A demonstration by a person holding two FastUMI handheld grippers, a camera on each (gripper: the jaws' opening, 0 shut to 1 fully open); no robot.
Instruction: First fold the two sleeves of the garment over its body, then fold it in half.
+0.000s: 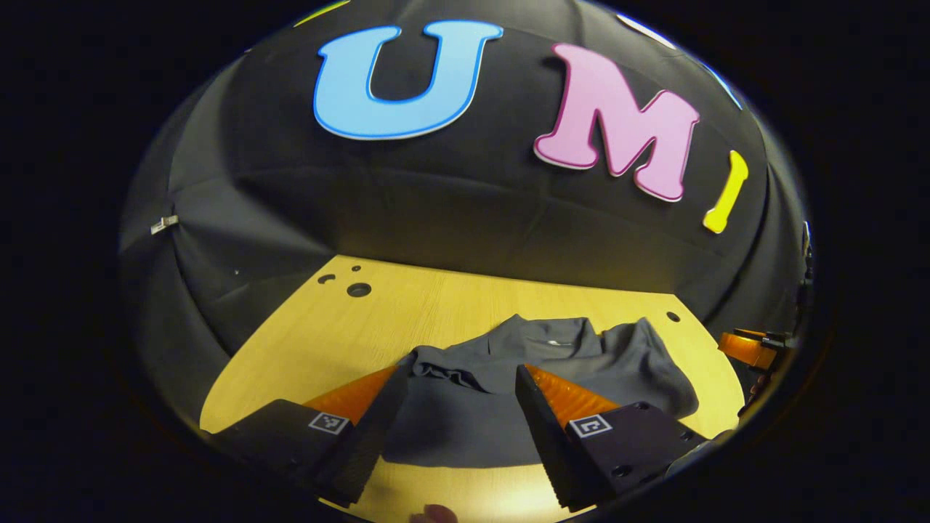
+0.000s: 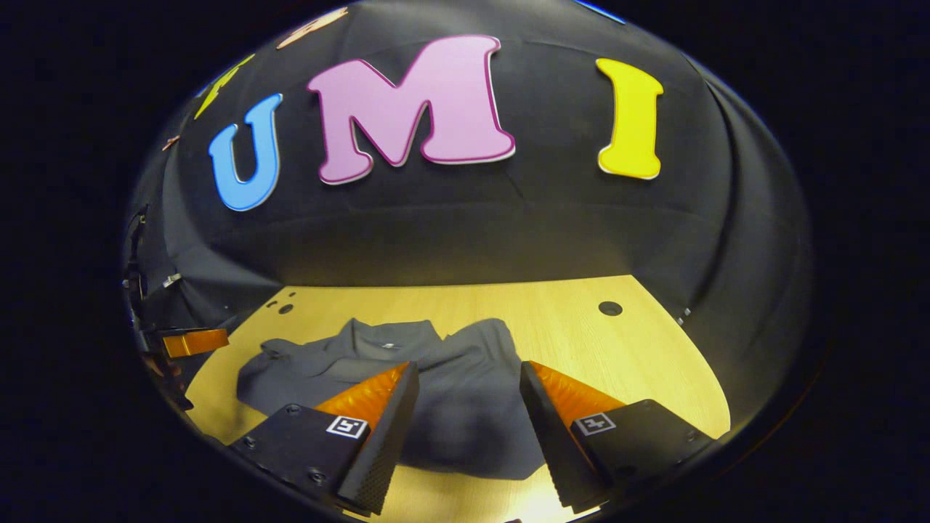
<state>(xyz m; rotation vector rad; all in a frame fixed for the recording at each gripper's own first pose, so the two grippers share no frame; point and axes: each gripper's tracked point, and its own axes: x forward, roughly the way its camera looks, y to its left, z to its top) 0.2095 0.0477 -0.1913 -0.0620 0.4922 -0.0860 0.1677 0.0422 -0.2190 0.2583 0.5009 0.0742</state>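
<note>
Dark grey garment, collared shirt, lying on the light wooden table top, collar end toward the back wall, hem end toward the near edge. Cloth is rumpled, not flat: folds and bunching around the collar and shoulders. In the left gripper view one sleeve lies out to the right. In the right gripper view the garment has a sleeve spread out to the left. Hem edge looks fairly straight. Single layer or doubled, can't tell.
</note>
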